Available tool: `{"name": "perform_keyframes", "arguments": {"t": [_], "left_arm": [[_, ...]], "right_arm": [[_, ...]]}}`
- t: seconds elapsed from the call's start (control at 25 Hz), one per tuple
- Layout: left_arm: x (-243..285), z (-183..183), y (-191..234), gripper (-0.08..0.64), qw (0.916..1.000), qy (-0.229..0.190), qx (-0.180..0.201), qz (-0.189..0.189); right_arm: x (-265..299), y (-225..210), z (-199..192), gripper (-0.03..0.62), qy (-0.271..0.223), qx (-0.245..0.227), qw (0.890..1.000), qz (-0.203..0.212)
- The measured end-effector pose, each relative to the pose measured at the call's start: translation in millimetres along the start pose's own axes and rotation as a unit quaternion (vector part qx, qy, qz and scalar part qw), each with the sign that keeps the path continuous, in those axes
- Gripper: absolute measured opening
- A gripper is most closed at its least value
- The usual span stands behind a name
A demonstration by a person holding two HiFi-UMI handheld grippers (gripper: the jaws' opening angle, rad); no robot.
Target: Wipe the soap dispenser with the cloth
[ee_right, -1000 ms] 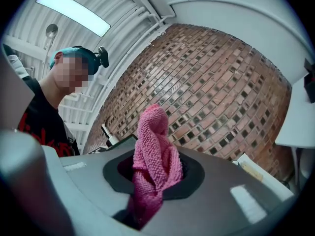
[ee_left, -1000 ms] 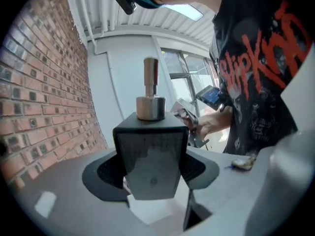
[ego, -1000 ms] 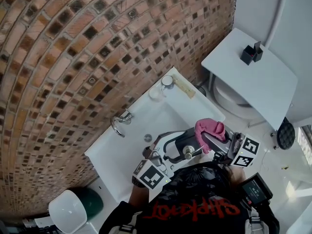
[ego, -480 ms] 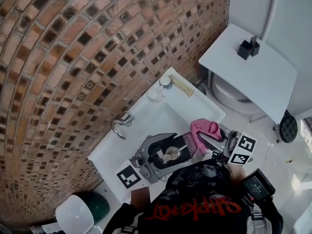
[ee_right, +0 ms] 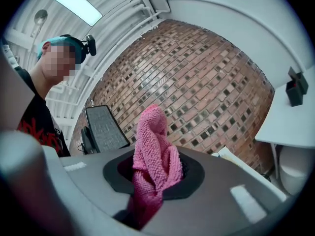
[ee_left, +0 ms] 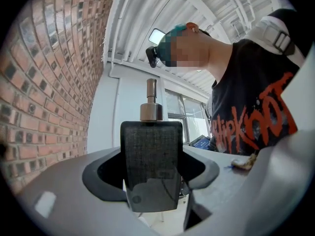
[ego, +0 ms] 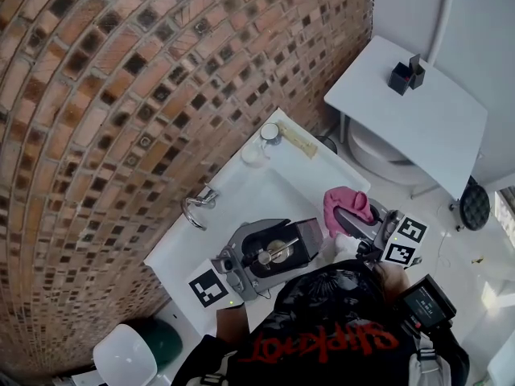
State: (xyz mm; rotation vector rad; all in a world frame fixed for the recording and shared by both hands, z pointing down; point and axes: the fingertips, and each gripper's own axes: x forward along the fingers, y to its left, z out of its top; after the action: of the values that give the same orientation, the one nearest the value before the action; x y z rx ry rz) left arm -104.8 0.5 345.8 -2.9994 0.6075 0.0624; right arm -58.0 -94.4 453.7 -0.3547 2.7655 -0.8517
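Note:
The soap dispenser (ego: pixel 279 248) is a black square bottle with a metal pump (ee_left: pixel 150 104). My left gripper (ego: pixel 269 253) is shut on it and holds it over the front of the white sink (ego: pixel 241 185). In the left gripper view the bottle (ee_left: pixel 151 163) fills the gap between the jaws, pump pointing up. My right gripper (ego: pixel 352 219) is shut on a bunched pink cloth (ego: pixel 343 202), just right of the bottle and apart from it. In the right gripper view the cloth (ee_right: pixel 153 154) stands up from the jaws, with the dispenser (ee_right: pixel 104 127) to its left.
A faucet (ego: pixel 196 205) sits at the sink's left rim against the brick wall (ego: pixel 121 95). A small cup (ego: pixel 270 133) and a pale bar (ego: pixel 298 141) lie at the sink's far corner. A white table (ego: pixel 418 111) carries a black holder (ego: pixel 405 75); a toilet (ego: pixel 378 155) stands beneath.
The left gripper has rolled and shifted left with the dispenser, its marker cube now further left. The pink cloth, earlier over the bottle's right side, now sits apart to the right.

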Motion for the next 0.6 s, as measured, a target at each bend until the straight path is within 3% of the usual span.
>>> {"name": "perform_keyframes", "arguments": {"t": [0.08,0.16,0.24,0.32,0.36,0.48,0.6], "left_arm": [[-3.2,-3.7,6.5,0.308,0.9996,-0.006,-0.026,0.011],[-9.8,-1.9,13.0,0.308,0.9957,-0.050,-0.077,0.007],[-17.0,7.6,20.2,0.308,0.9804,-0.130,-0.148,-0.012],[-20.3,11.6,27.7,0.308,0.9671,-0.173,-0.186,-0.008],[-19.6,9.1,30.3,0.308,0.9676,-0.170,-0.186,0.004],[-8.3,-3.5,32.4,0.308,0.9813,-0.112,-0.152,0.038],[2.3,-20.7,25.4,0.308,0.9920,-0.048,-0.110,0.038]], "right_arm": [[-3.0,0.1,9.8,0.078,-0.010,-0.006,1.000,-0.008],[-6.0,1.2,21.1,0.078,-0.027,-0.011,0.999,-0.014],[-9.1,2.1,31.0,0.078,-0.046,-0.010,0.999,-0.016],[-11.4,3.9,37.1,0.078,-0.060,-0.007,0.998,-0.015],[-12.2,5.6,39.3,0.078,-0.064,-0.008,0.998,-0.015],[-13.9,14.0,47.4,0.078,-0.072,-0.016,0.997,-0.009],[-11.2,27.3,57.0,0.078,-0.079,-0.031,0.996,0.009]]}}
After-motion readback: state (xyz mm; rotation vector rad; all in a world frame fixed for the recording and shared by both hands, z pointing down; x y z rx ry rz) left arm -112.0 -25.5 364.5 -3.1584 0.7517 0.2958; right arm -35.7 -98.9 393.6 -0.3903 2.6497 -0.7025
